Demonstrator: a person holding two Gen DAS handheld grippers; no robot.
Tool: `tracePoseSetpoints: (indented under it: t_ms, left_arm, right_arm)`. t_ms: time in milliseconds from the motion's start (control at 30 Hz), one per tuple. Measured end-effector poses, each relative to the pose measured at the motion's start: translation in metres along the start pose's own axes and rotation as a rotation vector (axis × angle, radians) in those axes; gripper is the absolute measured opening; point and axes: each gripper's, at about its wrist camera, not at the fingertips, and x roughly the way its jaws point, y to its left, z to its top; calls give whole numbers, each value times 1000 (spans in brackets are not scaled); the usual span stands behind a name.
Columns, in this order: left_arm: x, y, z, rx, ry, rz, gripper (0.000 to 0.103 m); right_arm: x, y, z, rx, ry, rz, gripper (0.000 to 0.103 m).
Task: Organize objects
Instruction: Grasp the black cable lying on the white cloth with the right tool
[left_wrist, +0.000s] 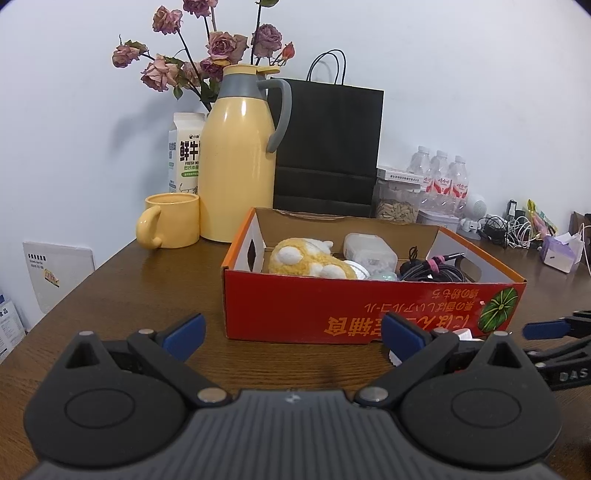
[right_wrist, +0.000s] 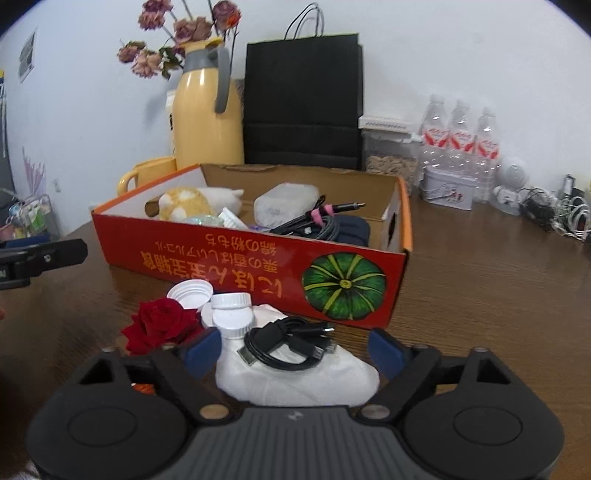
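Fingers of the right gripper (right_wrist: 291, 349) stand wide, blue pads either side of a white cloth (right_wrist: 295, 376) without pressing on it; the gripper tilts down toward the table (right_wrist: 480, 295). On the cloth, between the pads, lies a coiled black cable (right_wrist: 288, 343), its plug ends pointing right. Just ahead of the left pad sit a white bottle (right_wrist: 231, 314), lying with its long axis running away from the fingers, a loose white cap (right_wrist: 190, 293) and a red rose (right_wrist: 160, 323). Beyond these, the red box (right_wrist: 258, 266) stands open, its long side facing the fingers and running left to right; inside are a yellow plush (right_wrist: 184, 206), a white case (right_wrist: 284, 206) and bundled cables (right_wrist: 325, 225). The left gripper (left_wrist: 293, 336) is also wide open with nothing between its pads, pointing shallowly down at the same long side of the box (left_wrist: 332, 306). Only the left view shows the mug (left_wrist: 170, 221) whole and the milk carton (left_wrist: 184, 155); only the right view shows the rose, bottle and cloth clearly. Each view catches the other gripper's tip at its edge. Behind the box stand a yellow jug (left_wrist: 240, 155) and black bag (left_wrist: 328, 147).
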Motion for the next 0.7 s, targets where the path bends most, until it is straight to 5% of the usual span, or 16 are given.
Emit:
tracePoseSetpoints:
  t_ms: [100,233,700]
  left_arm:
    - [1,0,0,-1,5,0,103]
    - [3,1,-1,-1,15,-2,103]
    - [13,-1,-3,5,54,20,103]
  right_arm:
    - [11,-3,3,13,27,24,76]
    - [14,-8,1,53,23,62,57]
    - [-8,1,-4,14,-99,18,53]
